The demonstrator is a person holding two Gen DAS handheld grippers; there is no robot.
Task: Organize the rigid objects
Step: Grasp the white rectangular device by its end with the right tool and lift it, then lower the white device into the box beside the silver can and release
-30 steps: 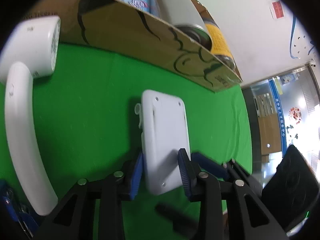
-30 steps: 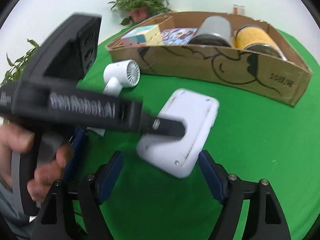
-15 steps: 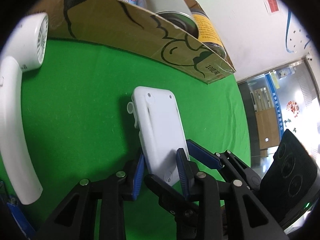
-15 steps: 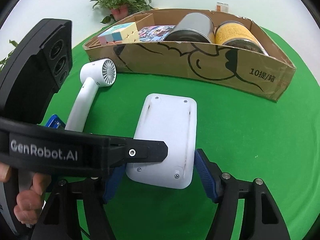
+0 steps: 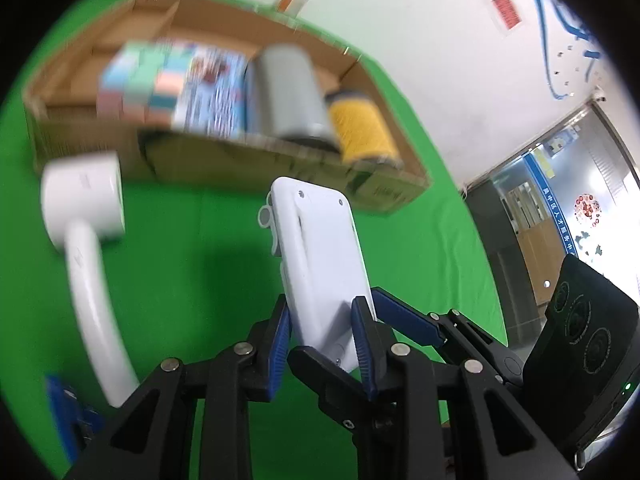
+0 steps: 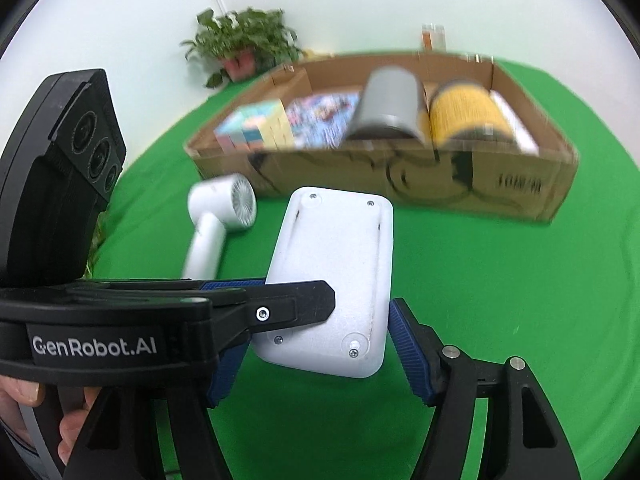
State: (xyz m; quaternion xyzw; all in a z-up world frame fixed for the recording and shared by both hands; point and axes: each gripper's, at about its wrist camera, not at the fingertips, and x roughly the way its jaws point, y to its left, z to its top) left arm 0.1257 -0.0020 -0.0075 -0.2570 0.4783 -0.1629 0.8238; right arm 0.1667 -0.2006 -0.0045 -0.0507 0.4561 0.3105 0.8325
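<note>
My left gripper (image 5: 322, 340) is shut on a flat white plastic device (image 5: 316, 264) and holds it above the green cloth. In the right wrist view the same white device (image 6: 332, 280) hangs between the fingers of my right gripper (image 6: 316, 354), which stands open around its near end; the left gripper's black finger crosses it from the left. A white handheld fan (image 5: 86, 264) lies on the cloth to the left, also in the right wrist view (image 6: 216, 216). Behind stands a cardboard box (image 6: 420, 176).
The box (image 5: 240, 160) holds a pastel cube (image 6: 252, 128), a colourful flat pack (image 6: 320, 118), a grey can (image 6: 388, 106) and a yellow can (image 6: 468, 118). A potted plant (image 6: 244, 44) stands behind the box. A blue object (image 5: 66, 412) lies by the fan's handle.
The left gripper has lifted the white device off the cloth and tilted it up. Both views now look down into the box from higher up.
</note>
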